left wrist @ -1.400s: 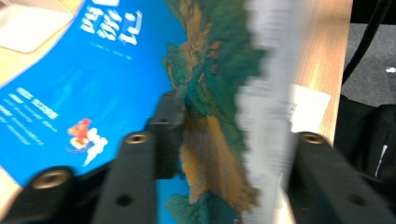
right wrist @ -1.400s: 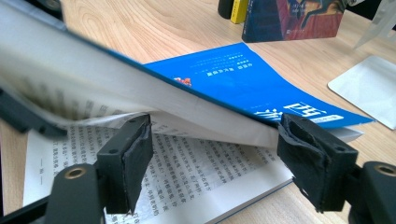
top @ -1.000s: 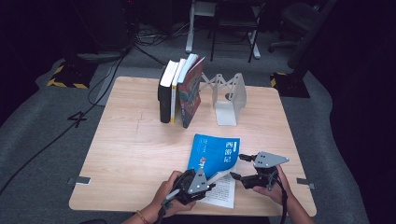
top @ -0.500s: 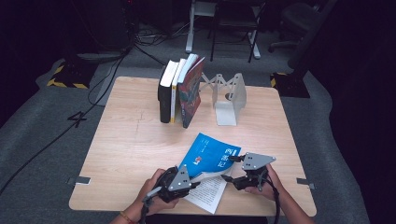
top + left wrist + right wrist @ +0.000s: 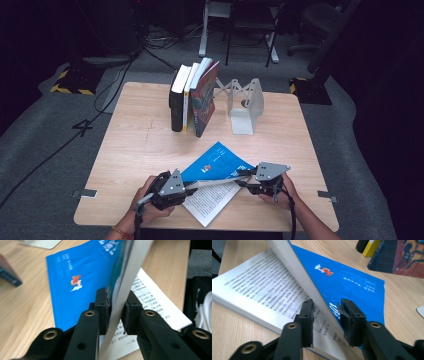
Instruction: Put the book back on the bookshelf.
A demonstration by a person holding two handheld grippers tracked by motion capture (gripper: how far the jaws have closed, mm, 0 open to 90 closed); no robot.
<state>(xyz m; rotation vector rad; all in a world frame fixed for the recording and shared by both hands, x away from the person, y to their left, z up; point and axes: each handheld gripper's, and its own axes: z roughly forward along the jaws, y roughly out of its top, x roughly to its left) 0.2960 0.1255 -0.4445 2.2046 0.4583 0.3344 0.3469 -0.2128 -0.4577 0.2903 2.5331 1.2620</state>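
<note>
At the near edge of the table (image 5: 130,145), my left gripper (image 5: 116,312) has its fingers clamped on the lifted part of the blue book (image 5: 215,165). My right gripper (image 5: 325,315) has just been closing; its fingers straddle the same lifted sheaf, not quite pressing.

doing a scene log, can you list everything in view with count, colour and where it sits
blue book: one, blue cover, white pages, near table edge, front part lifted open
standing books: about four, black, yellow, white, red-patterned, far middle of table
bookend: one, pale grey metal, right of standing books
table: one, light wood
left gripper: one, black, pads clamping the lifted part
right gripper: one, black, jaws either side of the lifted part, just closing, contact unclear
hands: two, holding the grippers
</note>
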